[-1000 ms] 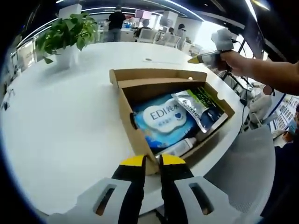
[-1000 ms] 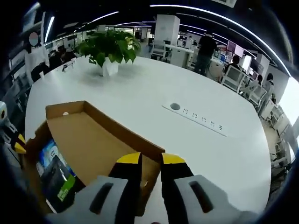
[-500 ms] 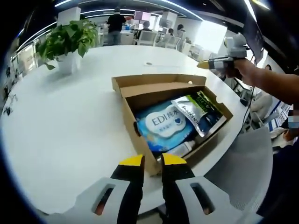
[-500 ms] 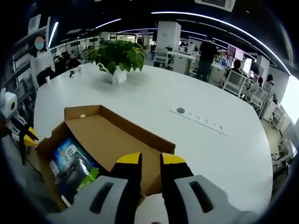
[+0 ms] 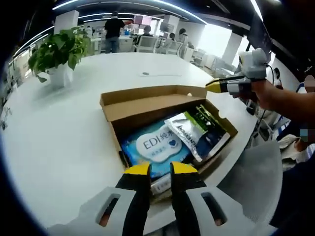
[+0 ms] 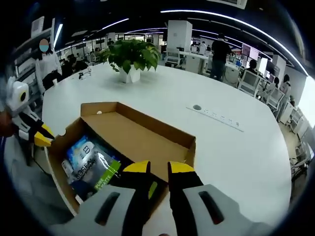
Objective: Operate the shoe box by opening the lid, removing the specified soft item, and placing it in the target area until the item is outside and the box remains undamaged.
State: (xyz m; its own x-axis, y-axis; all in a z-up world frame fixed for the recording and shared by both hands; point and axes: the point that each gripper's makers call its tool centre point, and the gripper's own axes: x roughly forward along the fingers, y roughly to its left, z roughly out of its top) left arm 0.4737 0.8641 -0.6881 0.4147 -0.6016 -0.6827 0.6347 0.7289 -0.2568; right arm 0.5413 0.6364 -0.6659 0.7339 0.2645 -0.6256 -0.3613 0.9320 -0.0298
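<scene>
Box: the shoe box [image 5: 147,105] sits open on the white table [image 5: 59,132], near the table's edge, its lid [image 6: 135,140] folded back flat on the far side as I see it from the left gripper view.

Soft item: I take the blue wipes pack [image 5: 155,147] to be the one to lift; it lies flat on the box floor at the left gripper's end. A silver pouch [image 5: 189,132] overlaps its far edge, and a dark green-marked packet [image 5: 211,130] lies beyond that.

Left gripper: my left gripper [image 5: 160,169] hangs over the near end wall of the box with its jaws nearly shut, just a thin gap, nothing between them.

Right gripper: my right gripper [image 6: 158,168] is above the opposite end of the box, jaws likewise almost together and empty. In the left gripper view it hovers off the far corner [image 5: 231,86], clear of the cardboard.

Bearing that matters: the wipes pack lies straight ahead of and below the left jaws, just inside the wall they hover over. From the right gripper [image 6: 158,168] it sits across the box, behind the pouch [image 6: 101,169].

Long axis: the pack [image 6: 78,152] seems to run along the length of the box, so its short end faces my left jaws.

Nearer hand: the left, clearly.

My call: I open the left jaws, dip past the wall and pinch the pack's near edge, keeping off the cardboard.
</scene>
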